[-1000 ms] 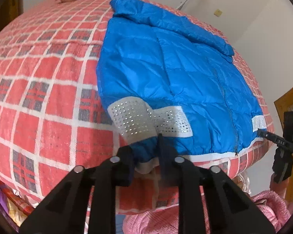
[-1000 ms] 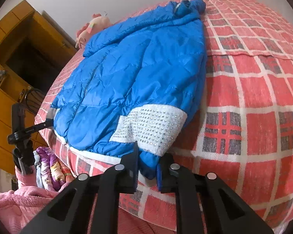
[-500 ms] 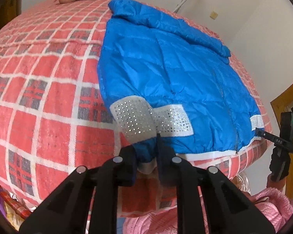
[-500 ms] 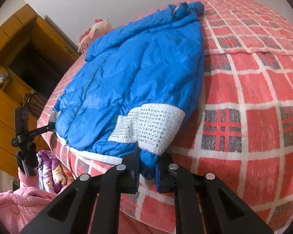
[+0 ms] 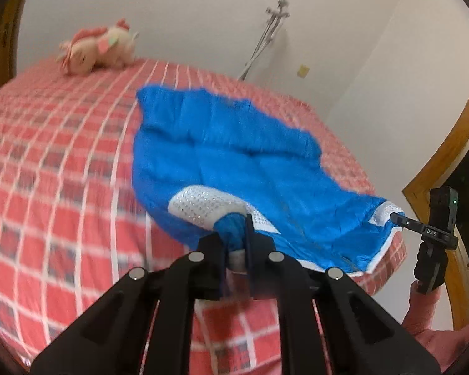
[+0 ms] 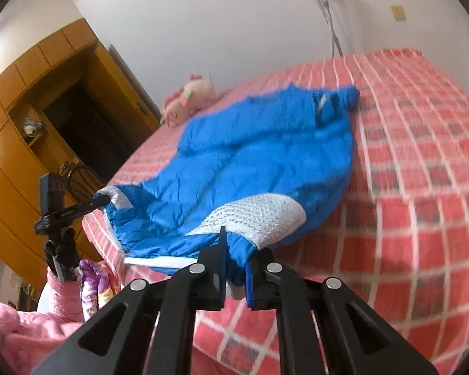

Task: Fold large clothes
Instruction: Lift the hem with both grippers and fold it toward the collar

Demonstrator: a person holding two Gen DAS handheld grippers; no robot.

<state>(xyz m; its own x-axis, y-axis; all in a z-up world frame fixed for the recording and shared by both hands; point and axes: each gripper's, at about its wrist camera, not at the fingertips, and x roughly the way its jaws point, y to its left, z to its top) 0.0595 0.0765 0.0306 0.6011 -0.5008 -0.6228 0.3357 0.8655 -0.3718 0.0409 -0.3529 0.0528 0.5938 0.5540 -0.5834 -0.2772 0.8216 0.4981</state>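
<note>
Blue puffer jacket (image 5: 234, 168), white studded bands near hem corners. Both hem corners bunched between the fingers (image 5: 256, 240) of each gripper, raised off the bed; the rest slopes away ahead of the fingers, collar end farthest, resting on bed.

Both views smeared by motion blur: plaid bedspread (image 5: 62, 187) squares soft, quilting on blue jacket (image 5: 234, 162) unreadable. Hem bunched betw. left gripper (image 5: 234, 243) pads, tip hidden; same in right gripper (image 6: 236, 262). Jacket's underside out of sight. Pink sleeve (image 6: 31, 328) cut off at frame edge. Plush toy (image 5: 100, 50) too blurred for detail.
</note>
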